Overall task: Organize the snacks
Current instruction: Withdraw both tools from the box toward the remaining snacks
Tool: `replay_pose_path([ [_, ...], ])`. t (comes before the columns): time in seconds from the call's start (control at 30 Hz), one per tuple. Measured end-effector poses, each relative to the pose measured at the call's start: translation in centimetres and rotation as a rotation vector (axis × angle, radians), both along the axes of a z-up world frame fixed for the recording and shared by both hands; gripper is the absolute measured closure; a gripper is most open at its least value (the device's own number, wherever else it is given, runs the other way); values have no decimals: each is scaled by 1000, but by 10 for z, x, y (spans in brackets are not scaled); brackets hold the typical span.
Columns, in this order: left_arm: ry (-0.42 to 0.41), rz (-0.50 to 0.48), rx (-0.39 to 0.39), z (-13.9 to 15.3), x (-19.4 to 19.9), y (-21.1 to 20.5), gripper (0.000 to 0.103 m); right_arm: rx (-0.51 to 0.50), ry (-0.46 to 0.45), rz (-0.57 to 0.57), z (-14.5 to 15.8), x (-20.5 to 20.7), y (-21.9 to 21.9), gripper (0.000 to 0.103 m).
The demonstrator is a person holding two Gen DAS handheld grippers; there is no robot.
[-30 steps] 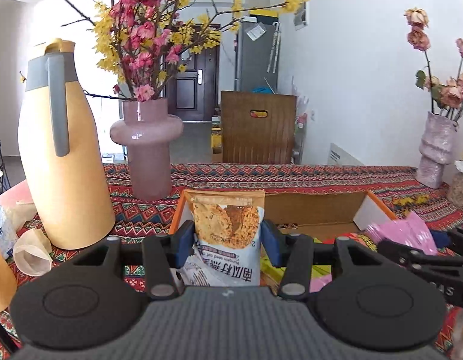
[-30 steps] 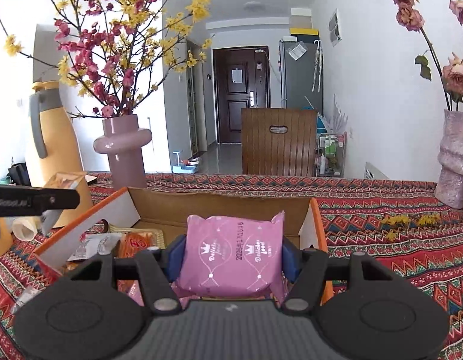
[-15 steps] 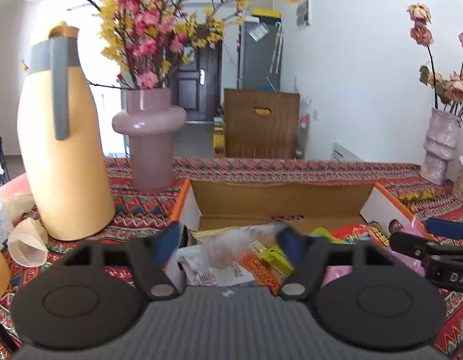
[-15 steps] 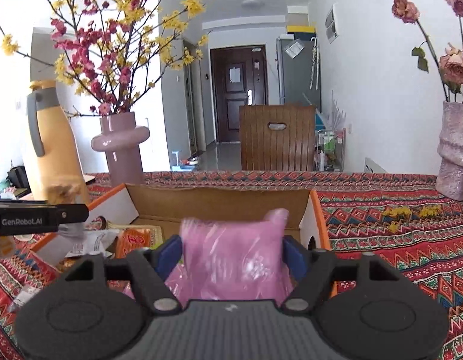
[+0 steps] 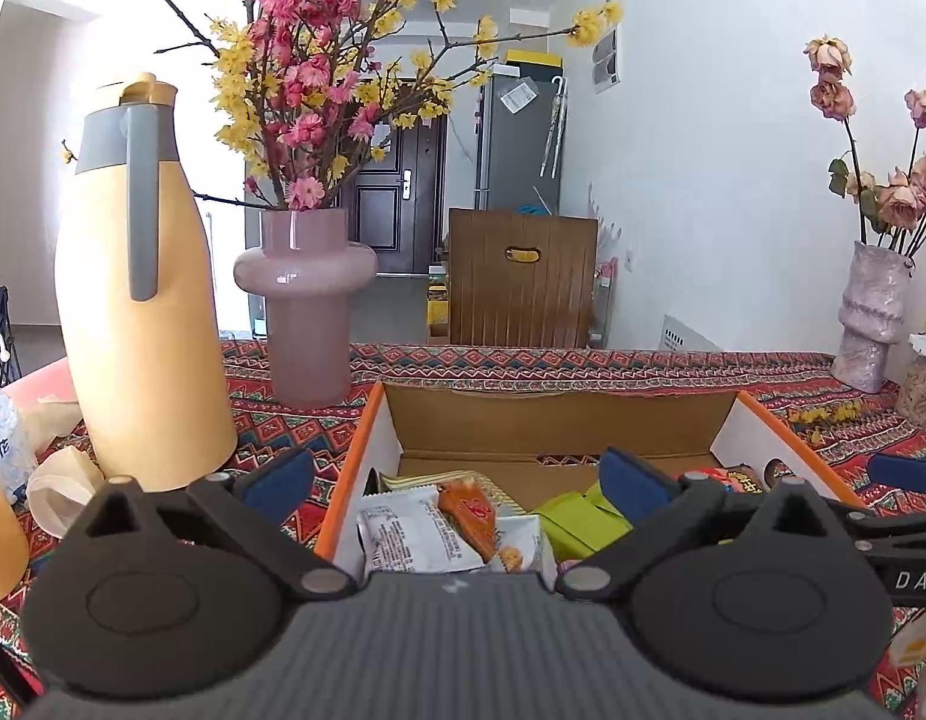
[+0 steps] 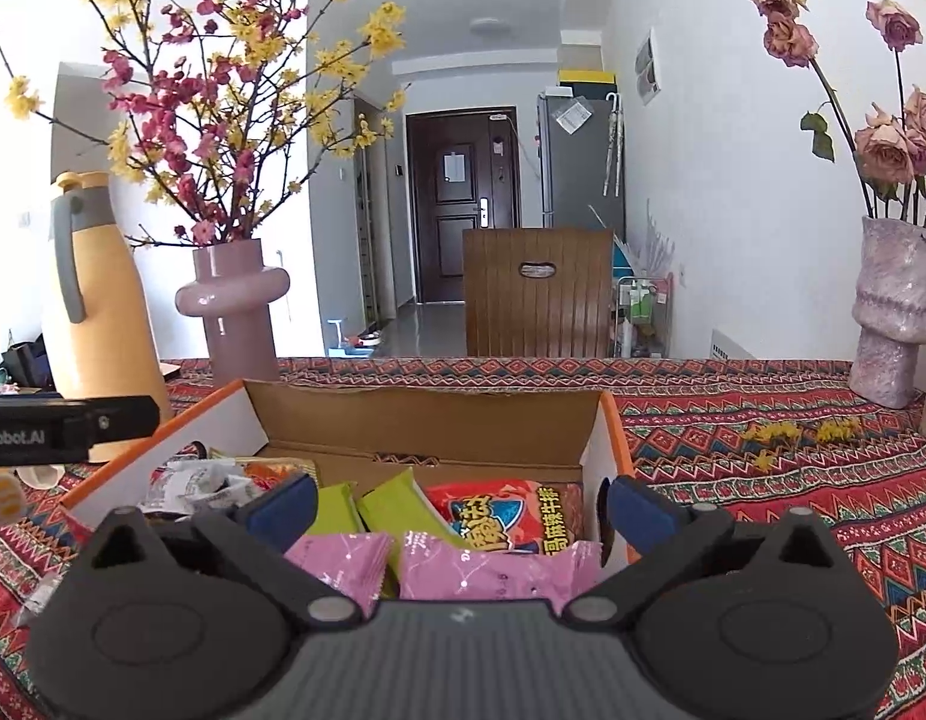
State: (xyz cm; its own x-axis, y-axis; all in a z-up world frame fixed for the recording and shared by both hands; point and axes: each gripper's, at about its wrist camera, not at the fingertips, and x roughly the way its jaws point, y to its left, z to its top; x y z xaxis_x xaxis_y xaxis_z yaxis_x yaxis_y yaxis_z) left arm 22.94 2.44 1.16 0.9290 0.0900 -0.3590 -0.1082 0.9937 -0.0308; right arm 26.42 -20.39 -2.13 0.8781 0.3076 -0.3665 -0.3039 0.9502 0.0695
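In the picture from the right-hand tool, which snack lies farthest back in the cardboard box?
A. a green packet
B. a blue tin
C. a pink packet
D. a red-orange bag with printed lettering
D: the red-orange bag sits toward the box's back wall, behind the two pink packets nearest the camera; the green packets lie to its left in the cardboard box.
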Motion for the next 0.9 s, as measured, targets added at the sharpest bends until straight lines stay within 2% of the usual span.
replay_pose_path([
  [0.47,-17,11,-11,6,-8,-2,0,-11,-1,-1,0,-3,2,0],
  [0.7,-40,28,-11,27,-33,-1,0,-14,-19,16,15,-13,3,0],
  [0.9,-35,22,-2,29,-58,9,0,-33,-26,33,25,-34,1,0],
])
